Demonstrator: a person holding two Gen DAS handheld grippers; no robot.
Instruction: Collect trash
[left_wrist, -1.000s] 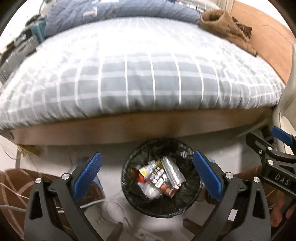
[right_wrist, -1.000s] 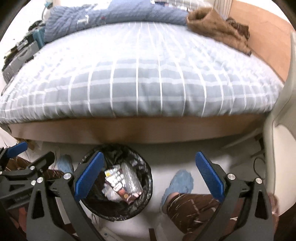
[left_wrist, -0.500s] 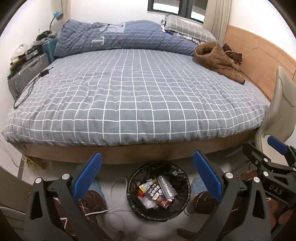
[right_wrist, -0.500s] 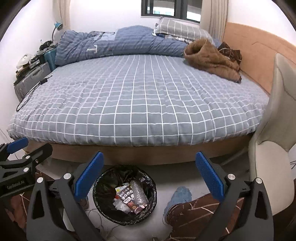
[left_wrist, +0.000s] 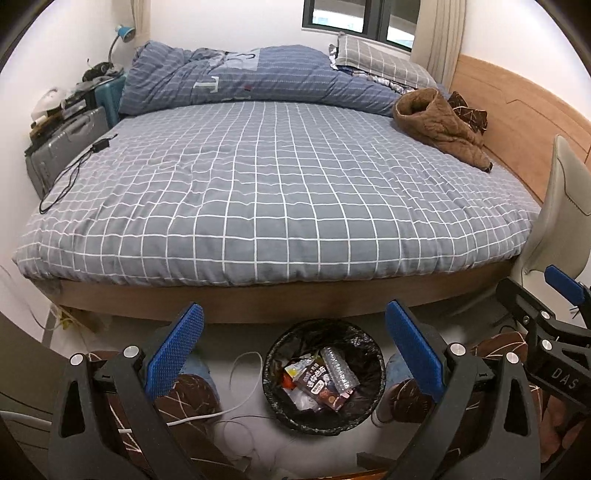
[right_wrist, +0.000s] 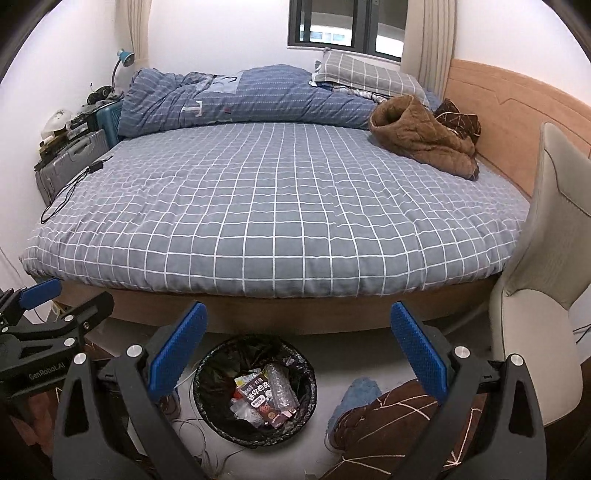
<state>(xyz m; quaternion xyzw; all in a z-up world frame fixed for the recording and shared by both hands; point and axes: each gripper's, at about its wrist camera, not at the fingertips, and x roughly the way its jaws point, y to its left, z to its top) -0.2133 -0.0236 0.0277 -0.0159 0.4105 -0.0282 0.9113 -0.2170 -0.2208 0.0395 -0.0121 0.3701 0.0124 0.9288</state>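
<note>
A round bin with a black liner (left_wrist: 364, 347) stands on the floor in front of the bed; it also shows in the right wrist view (right_wrist: 210, 391). It holds a crushed clear bottle (left_wrist: 338, 371), a dark snack packet (left_wrist: 321, 386) and other wrappers. My left gripper (left_wrist: 295, 352) is open and empty, high above the bin. My right gripper (right_wrist: 297, 352) is open and empty, up and to the right of the bin. Each gripper shows at the edge of the other's view.
A bed with a grey checked cover (left_wrist: 277, 192) fills the view. A brown jacket (left_wrist: 439, 129) and a blue duvet (left_wrist: 240, 81) lie on it. A beige chair (right_wrist: 546, 288) stands right. Suitcases (left_wrist: 66, 147) stand left. White cables (left_wrist: 240, 402) lie on the floor.
Both grippers have risen well away from the bin, which now looks smaller and lower. The whole bed and the window have come into view. Both stayed open.
</note>
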